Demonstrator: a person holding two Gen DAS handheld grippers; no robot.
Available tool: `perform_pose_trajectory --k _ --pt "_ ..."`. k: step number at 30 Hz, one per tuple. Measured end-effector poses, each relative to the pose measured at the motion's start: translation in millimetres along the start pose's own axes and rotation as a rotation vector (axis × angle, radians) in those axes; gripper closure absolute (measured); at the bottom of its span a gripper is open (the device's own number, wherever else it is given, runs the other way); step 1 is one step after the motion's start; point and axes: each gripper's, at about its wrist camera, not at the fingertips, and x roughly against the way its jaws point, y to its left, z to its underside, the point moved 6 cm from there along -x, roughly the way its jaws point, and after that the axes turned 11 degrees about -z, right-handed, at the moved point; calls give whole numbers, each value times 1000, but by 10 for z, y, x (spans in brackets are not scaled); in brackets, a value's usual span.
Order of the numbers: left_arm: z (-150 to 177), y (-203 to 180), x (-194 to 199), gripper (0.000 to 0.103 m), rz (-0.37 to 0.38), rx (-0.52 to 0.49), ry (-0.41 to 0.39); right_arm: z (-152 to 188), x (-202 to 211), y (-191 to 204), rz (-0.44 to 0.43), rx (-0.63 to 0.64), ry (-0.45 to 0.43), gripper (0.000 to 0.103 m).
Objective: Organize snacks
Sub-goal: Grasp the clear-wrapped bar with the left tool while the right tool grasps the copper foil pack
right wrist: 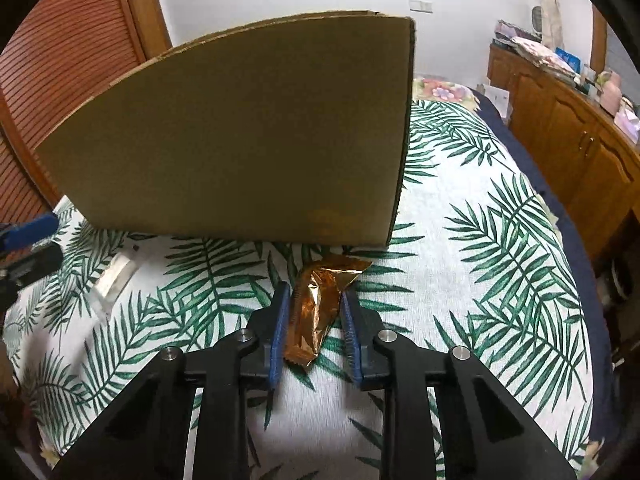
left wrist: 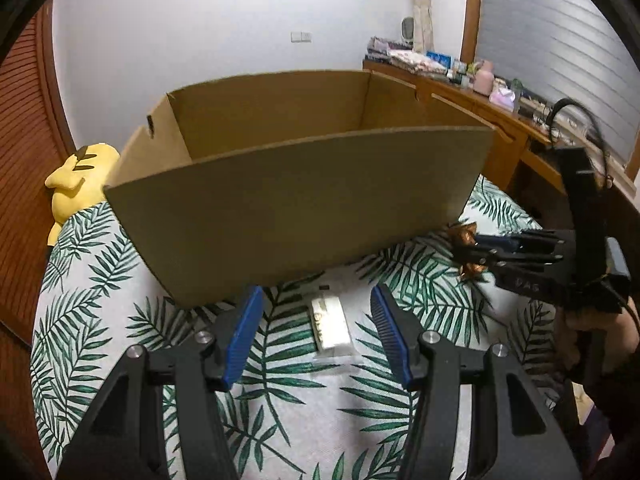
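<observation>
Right tongs (right wrist: pixel 314 320): clamped on copper snack wrapper (right wrist: pixel 316 304), lower centre, long axis along fingers | left tongs (left wrist: pixel 316 336): wide, astride white snack bar (left wrist: pixel 330 324) | cardboard box (right wrist: pixel 240 140): just beyond, upper centre

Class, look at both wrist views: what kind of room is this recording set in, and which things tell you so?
Most likely a bedroom in a home. The work surface looks like a bed with a leaf-print bedspread; a yellow plush toy lies at its edge, and a cluttered wooden sideboard and a louvred wooden door line the walls.
</observation>
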Motion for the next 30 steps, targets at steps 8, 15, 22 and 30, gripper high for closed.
perform_pose_trajectory --k 8,15,22,30 --pt "59 -80 -230 47 -13 -15 90 148 270 37 -66 8 -66 80" --pt "136 -142 -406 60 -40 -14 151 250 428 44 -113 25 -104 80" --pt "201 -210 -527 71 -49 -21 189 256 451 8 -138 31 -118 79" --pt "213 -237 -507 82 -56 -18 173 249 426 78 -124 67 -123 79"
